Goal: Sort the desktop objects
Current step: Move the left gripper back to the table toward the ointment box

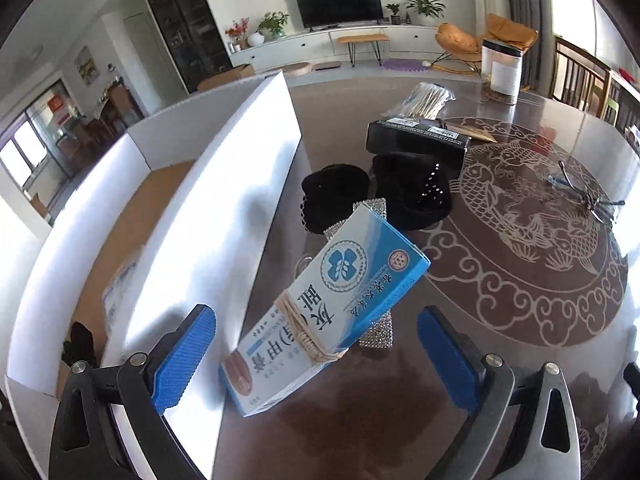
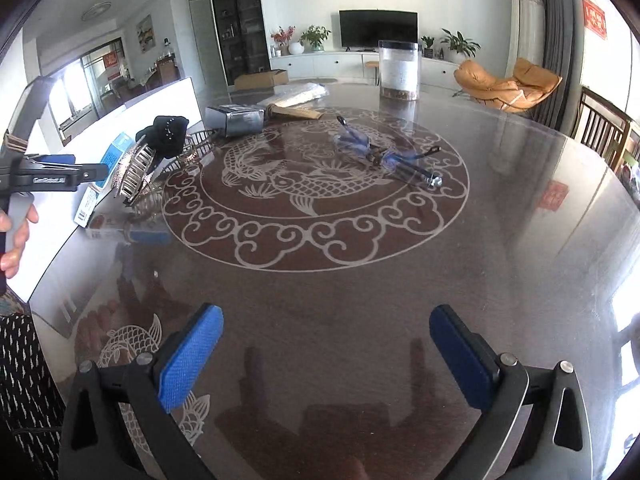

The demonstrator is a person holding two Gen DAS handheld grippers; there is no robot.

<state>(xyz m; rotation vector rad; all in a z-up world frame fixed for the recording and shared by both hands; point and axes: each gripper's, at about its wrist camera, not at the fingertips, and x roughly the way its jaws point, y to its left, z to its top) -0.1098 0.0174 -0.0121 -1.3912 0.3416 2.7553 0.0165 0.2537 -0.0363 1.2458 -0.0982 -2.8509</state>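
A: How far along is the sorting?

B: Early, I'd judge. The white bin (image 1: 224,184) at the worktop's left edge has a brown floor with only a pale packet (image 1: 122,284) and something dark (image 1: 78,346) lying in it, as far as I can see. Most things are still out on the worktop (image 2: 360,300).

A: Which ones?

B: A blue-and-white box (image 1: 332,308) tied with string, leaning tilted against a rhinestone clip (image 1: 376,330) just beside the bin wall. Behind it are black hair pieces (image 1: 404,192), a black box (image 1: 416,142), a bag of sticks (image 1: 424,98), a fan (image 2: 292,111), glasses (image 2: 384,152) near the middle, and a clear jar (image 2: 399,70) at the far side.

A: And the tools?

B: The left tool (image 1: 316,360) has its jaws spread wide. The blue-and-white box sits between them, but the blue pads (image 1: 184,360) are clear of it, so nothing is gripped. The right tool (image 2: 324,360) is also wide open over bare worktop, holding nothing. In the right view a hand (image 2: 16,236) carries the left tool at the picture's left edge.

A: The surface?

B: Dark, glossy and reflective, with a pale fish-and-cloud roundel (image 2: 316,188) inlaid; things may slide easily on it.

A: The room?

B: A living room: television (image 2: 378,28) on a white cabinet, potted plants, an orange lounge chair (image 2: 508,84), dark shelving and bright windows.
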